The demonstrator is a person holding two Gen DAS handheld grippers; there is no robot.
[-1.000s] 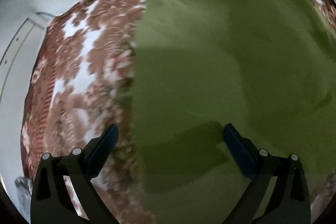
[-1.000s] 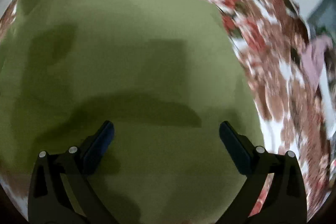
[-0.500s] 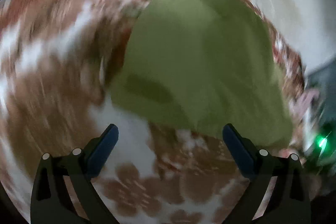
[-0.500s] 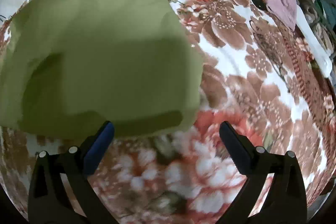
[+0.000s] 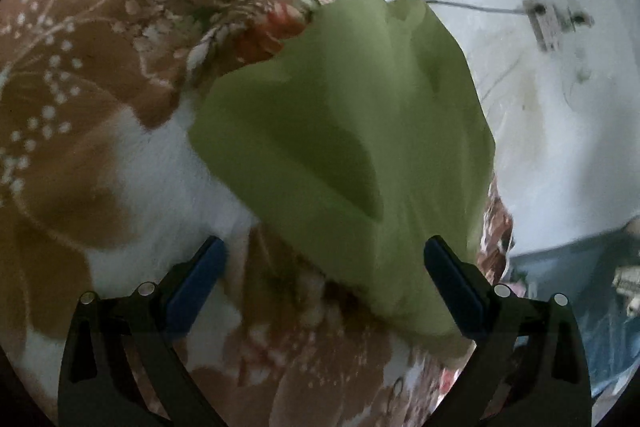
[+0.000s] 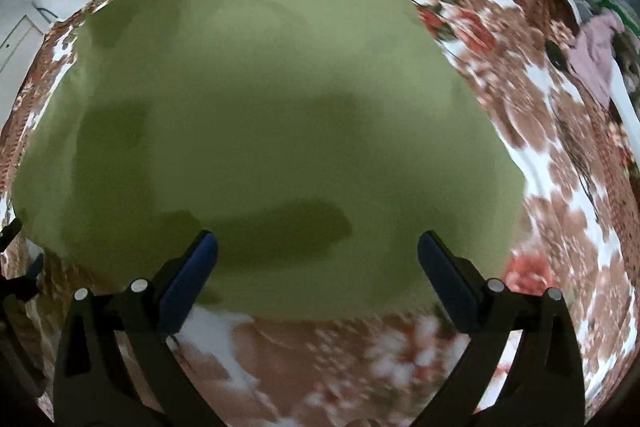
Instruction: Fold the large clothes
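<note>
My right gripper [image 6: 318, 267] hung open over the green garment's [image 6: 260, 131] near edge on the floral bedspread [image 6: 560, 227]; my left gripper [image 5: 324, 271], also open, faced its corner.

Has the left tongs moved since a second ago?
Yes. The left tongs swung to the right: the green garment, lying on the floral blanket, then filled the view's right side; now it sits centred, with the pale wall beyond.

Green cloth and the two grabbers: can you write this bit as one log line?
green cloth: lying on flowered bedspread | left gripper: open, empty | right gripper: open, empty
</note>
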